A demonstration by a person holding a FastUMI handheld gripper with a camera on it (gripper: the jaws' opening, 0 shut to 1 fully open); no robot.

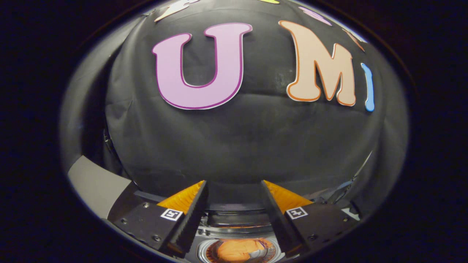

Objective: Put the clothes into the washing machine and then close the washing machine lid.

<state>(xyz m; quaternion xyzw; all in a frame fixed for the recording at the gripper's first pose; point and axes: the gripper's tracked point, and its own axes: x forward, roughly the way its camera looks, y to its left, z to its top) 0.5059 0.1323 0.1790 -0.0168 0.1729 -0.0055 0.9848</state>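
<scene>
- Orange clothes (239,250) lie inside the washing machine (237,228) drum, low between the fingers and below them.
- Gripper (234,197) fingers stand well apart, holding nothing, aimed at the black cloth wall (237,146).
- Lid looks still open (I cannot make out the lid itself).
- Closing it well likely means finding the lid's edge first, then swinging it down gently.
</scene>
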